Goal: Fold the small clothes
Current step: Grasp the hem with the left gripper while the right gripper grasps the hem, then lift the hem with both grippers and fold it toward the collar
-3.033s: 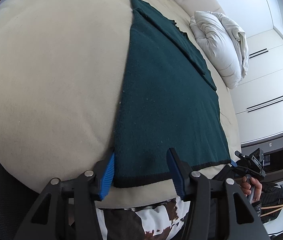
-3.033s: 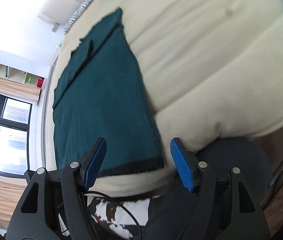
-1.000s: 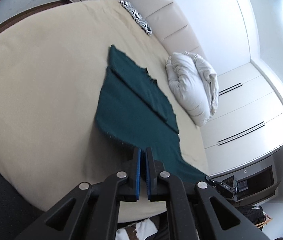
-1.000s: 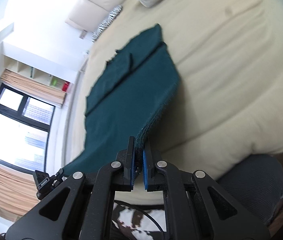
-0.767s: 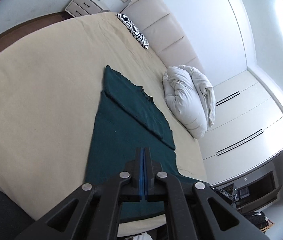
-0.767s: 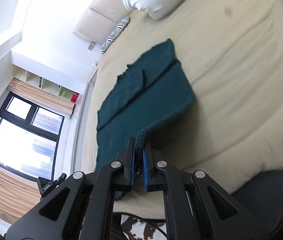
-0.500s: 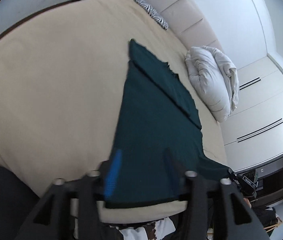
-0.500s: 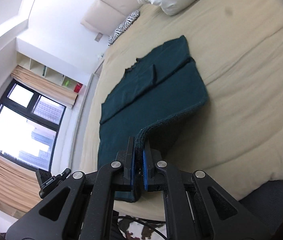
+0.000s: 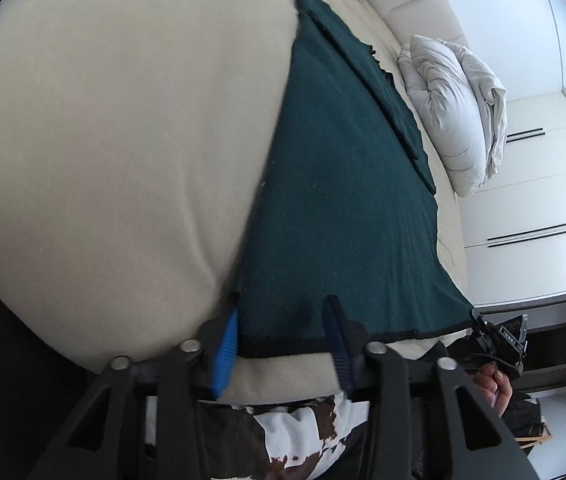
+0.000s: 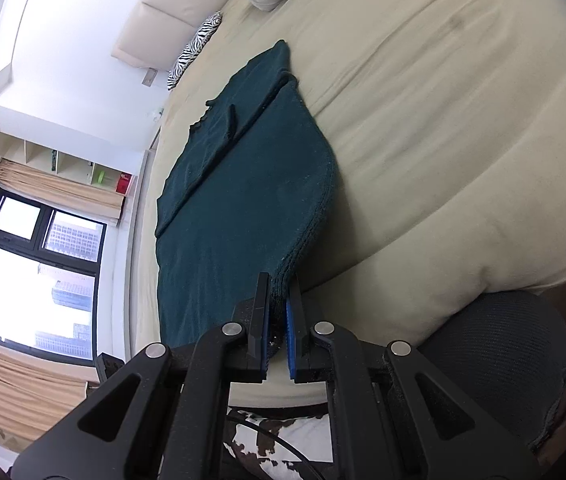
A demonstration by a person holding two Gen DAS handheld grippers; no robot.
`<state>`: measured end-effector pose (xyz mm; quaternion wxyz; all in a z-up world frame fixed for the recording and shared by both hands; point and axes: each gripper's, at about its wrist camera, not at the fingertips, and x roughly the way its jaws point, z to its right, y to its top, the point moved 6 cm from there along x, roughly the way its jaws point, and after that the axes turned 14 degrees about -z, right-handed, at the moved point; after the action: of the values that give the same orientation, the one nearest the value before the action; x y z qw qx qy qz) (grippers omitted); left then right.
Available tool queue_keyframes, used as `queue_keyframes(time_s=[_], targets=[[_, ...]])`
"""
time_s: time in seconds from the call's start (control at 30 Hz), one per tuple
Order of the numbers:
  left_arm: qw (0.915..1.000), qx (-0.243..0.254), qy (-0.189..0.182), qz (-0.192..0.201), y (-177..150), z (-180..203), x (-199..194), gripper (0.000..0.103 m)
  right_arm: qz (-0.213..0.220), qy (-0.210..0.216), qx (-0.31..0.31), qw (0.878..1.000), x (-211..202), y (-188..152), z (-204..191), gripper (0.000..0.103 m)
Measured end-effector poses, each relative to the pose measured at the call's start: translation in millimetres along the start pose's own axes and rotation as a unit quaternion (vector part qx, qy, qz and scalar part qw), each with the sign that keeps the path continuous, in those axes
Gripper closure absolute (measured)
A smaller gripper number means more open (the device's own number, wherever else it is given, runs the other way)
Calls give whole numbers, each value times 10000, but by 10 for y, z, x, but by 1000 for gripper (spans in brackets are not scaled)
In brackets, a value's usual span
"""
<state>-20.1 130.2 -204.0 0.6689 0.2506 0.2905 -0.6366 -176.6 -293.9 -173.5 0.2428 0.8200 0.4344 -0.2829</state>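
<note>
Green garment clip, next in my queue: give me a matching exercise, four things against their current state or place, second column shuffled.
Things:
1. left gripper
2. right gripper
3. dark green garment
4. white duvet

States:
A. bundled up beside the garment
B. open, at the hem's near corner
C. spread on the beige bed
D. shut on the garment's edge

Pairs: 1-B, 2-D, 3-C, 4-A

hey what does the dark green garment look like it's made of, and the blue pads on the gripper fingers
Green garment: looks like a knitted fabric, matte and slightly fuzzy; fine ribbing shows along the edge pinched in the right gripper, with pale lint specks on its surface. Probably wool or acrylic, the fibre can't be told.

Blue pads: seemingly rubber or soft plastic, matte, with fine ridged texture.
</note>
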Motion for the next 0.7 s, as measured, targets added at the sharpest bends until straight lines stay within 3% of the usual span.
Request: queue_keyframes(time_s=[0.1, 0.2, 0.47, 0.7], targets=[[9989, -344, -307, -15, -10, -145, 4, 94, -4, 15, -37, 10000, -9, -40, -16, 98], [9980, -416, -471, 62, -5, -158, -38, 96, -3, 11, 0, 10000, 2, -50, -18, 98], [9951, -136, -600, 774, 53, 93, -426, 97, 89, -61, 20, 9999, 45, -9, -183, 98], [9908, 58, -981, 928, 88, 284, -679, 97, 166, -39, -175, 9997, -6, 21, -360, 98]])
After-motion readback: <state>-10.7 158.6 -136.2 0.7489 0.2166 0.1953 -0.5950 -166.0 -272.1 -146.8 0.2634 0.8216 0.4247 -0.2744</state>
